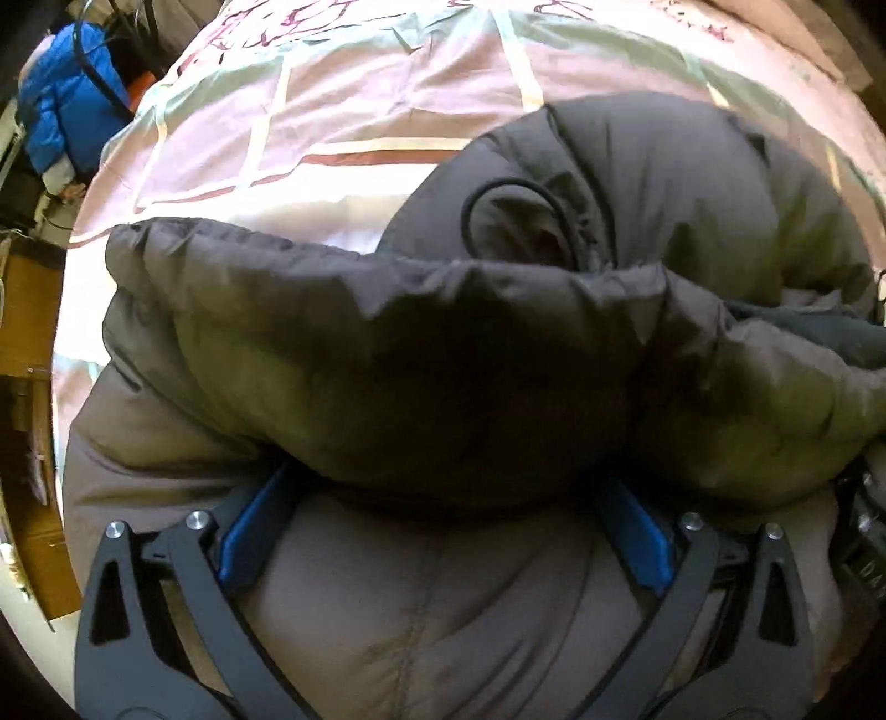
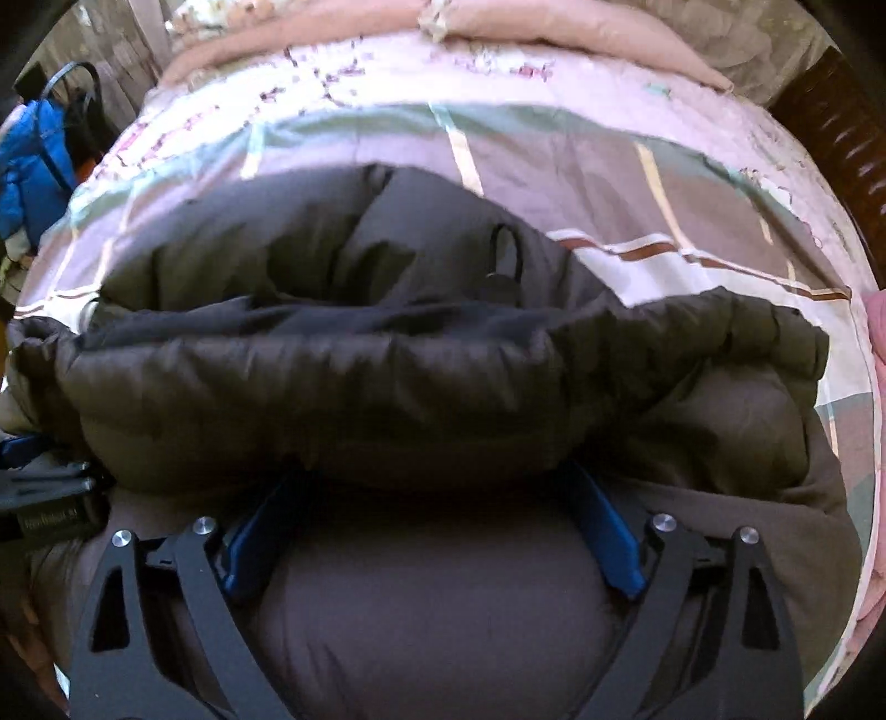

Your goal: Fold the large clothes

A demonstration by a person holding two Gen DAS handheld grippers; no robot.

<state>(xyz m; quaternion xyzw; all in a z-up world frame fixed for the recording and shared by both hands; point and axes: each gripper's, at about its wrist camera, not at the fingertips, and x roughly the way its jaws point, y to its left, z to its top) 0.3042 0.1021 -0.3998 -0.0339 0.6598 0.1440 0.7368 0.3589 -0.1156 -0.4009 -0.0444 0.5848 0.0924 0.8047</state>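
A large dark brown puffer jacket (image 1: 443,376) lies bunched on a pink patchwork bedspread (image 1: 343,111). It also fills the right wrist view (image 2: 421,376). A thick folded roll of the jacket covers the fingertips of both grippers. My left gripper (image 1: 443,498) has its blue-padded fingers (image 1: 252,548) spread wide, tips hidden under the roll. My right gripper (image 2: 437,493) also has its fingers (image 2: 609,537) spread wide with tips under the fold. A black cord loop (image 1: 515,216) shows on the hood part. The other gripper's body shows at the left edge of the right wrist view (image 2: 50,498).
A blue jacket (image 1: 66,111) hangs at the far left beyond the bed; it also shows in the right wrist view (image 2: 33,166). Wooden furniture (image 1: 27,332) stands left of the bed. A folded pink quilt (image 2: 443,44) lies at the bed's far end.
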